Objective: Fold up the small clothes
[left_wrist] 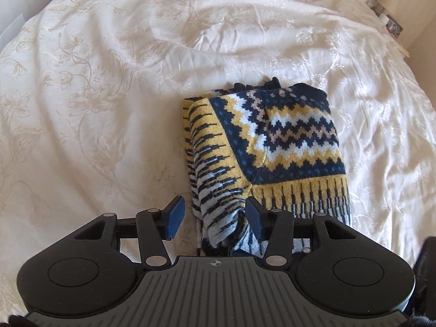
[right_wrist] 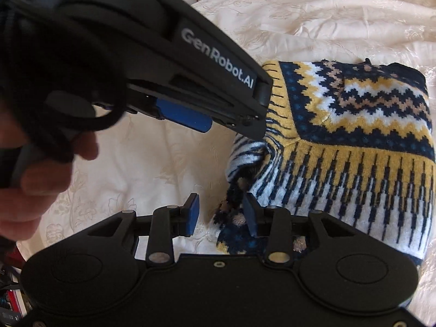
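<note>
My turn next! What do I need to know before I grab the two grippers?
Left gripper: open, holding nothing; the near left corner of the sweater lies between its fingers.
Right gripper: open too, holding nothing, with a dark loose bit of the knit at its fingertips.
The sweater sits on the cream bedcover, already folded into a thick bundle.
Done: the main folds seem finished.
Left: that near corner looks bunched and sticks out, so it probably needs tucking or smoothing. Go gently so the bundle does not come undone.
</note>
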A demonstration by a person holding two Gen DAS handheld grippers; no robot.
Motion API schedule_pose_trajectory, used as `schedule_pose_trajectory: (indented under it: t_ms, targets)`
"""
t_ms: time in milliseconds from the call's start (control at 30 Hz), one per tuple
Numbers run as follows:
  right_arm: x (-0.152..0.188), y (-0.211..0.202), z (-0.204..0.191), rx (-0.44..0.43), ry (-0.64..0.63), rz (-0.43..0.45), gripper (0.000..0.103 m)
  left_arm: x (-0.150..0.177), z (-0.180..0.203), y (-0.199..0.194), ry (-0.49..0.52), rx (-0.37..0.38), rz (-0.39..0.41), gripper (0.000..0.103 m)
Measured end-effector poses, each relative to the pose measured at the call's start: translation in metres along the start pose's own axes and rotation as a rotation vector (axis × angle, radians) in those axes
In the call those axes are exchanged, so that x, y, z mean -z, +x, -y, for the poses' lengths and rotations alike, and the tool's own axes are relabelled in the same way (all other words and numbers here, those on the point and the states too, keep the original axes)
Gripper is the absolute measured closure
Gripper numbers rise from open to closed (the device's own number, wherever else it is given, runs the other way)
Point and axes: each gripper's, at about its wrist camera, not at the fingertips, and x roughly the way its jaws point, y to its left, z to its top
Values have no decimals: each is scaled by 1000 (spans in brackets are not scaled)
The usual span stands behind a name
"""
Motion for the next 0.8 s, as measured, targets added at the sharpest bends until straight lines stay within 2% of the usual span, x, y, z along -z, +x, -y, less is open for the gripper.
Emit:
schedule_pose_trajectory:
  t_ms: [100, 233, 367, 433, 467, 600, 667, 800]
  targets:
    - [12, -25, 12, 36, 27, 15, 54, -1, -1, 12, -21, 22, -31, 55]
    - [30, -57, 29, 129, 45, 28, 53, -1, 2, 24, -39, 63, -54, 55]
    - [44, -77, 44, 227, 58, 41, 49, 0, 6, 39, -17, 33, -61, 56]
    - [49, -83, 48, 267, 63, 48, 49, 4, 7, 39, 27, 11, -8, 81]
    - [50, -85, 51, 278, 74, 51, 49, 5, 10, 38, 63, 0, 9, 87]
    - [50, -87, 59, 279, 115, 58, 49, 6, 24, 27, 186, -48, 82, 90]
    - [48, -86, 58, 272, 101, 68, 49, 5, 22, 22, 175, -42, 98, 90]
    - [41, -77, 61, 233, 91, 77, 48, 5, 11, 28, 111, -37, 61, 90]
